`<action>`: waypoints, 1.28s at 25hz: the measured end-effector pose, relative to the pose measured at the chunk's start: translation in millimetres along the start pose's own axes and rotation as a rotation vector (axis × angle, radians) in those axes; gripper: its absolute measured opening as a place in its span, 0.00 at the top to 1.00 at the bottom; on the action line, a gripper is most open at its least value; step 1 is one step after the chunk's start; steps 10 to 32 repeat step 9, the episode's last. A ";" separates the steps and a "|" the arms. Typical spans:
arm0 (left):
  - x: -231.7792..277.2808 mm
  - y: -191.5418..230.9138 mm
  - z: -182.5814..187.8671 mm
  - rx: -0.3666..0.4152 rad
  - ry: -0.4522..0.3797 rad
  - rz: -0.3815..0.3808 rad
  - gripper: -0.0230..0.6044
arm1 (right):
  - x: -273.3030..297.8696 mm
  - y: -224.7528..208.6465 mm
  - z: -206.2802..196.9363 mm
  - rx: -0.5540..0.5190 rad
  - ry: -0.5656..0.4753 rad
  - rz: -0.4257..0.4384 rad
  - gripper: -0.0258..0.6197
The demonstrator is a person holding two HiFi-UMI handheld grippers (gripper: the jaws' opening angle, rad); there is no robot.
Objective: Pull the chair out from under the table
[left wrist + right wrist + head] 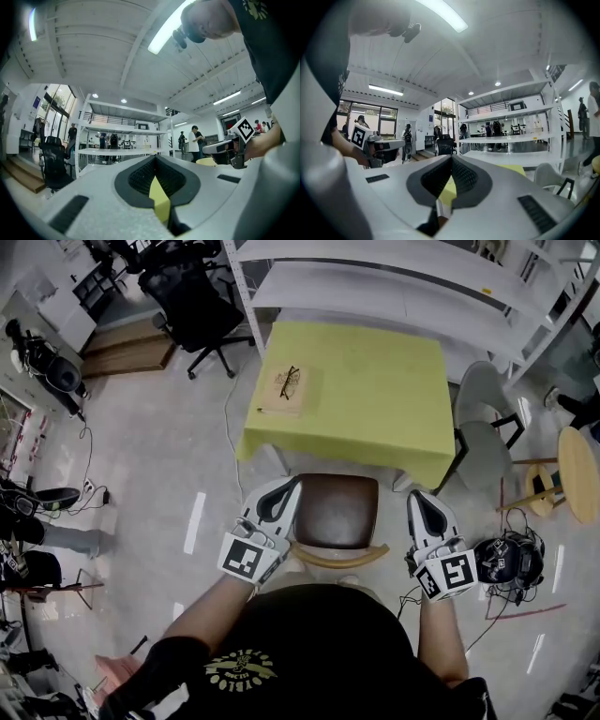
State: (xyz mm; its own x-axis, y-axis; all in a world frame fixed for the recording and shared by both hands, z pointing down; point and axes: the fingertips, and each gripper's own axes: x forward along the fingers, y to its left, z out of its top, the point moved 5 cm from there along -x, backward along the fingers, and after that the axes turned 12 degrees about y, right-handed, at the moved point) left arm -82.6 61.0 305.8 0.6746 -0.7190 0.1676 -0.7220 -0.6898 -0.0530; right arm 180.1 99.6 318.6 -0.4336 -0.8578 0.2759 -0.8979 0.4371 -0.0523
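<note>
Standing at the near edge of the yellow-clothed table [375, 399]: chair [337, 526] | brown, glossy, round-cornered seat [336, 504] mostly clear of the tabletop, curved wooden backrest [339, 558] toward the person | step: fits half-drawn or finished | left gripper [292, 485], right gripper [415, 496]: flank the backrest, jaws pressed together, empty | any further pull needs a hold on the backrest

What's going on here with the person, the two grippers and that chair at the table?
A person stands over a brown-seated chair at a table covered in a yellow-green cloth. The left gripper and the right gripper are held level on either side of the chair. Both have their jaws shut with nothing between them, so neither grips the chair. Most of the seat shows in front of the table's near edge. A book with glasses on it lies on the table.
</note>
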 end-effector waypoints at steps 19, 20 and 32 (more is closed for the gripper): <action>5.5 -21.6 -1.6 -0.004 0.016 0.011 0.95 | -9.0 -15.2 -4.5 0.006 -0.013 0.044 0.94; 5.5 -21.6 -1.6 -0.004 0.016 0.011 0.95 | -9.0 -15.2 -4.5 0.006 -0.013 0.044 0.94; 5.5 -21.6 -1.6 -0.004 0.016 0.011 0.95 | -9.0 -15.2 -4.5 0.006 -0.013 0.044 0.94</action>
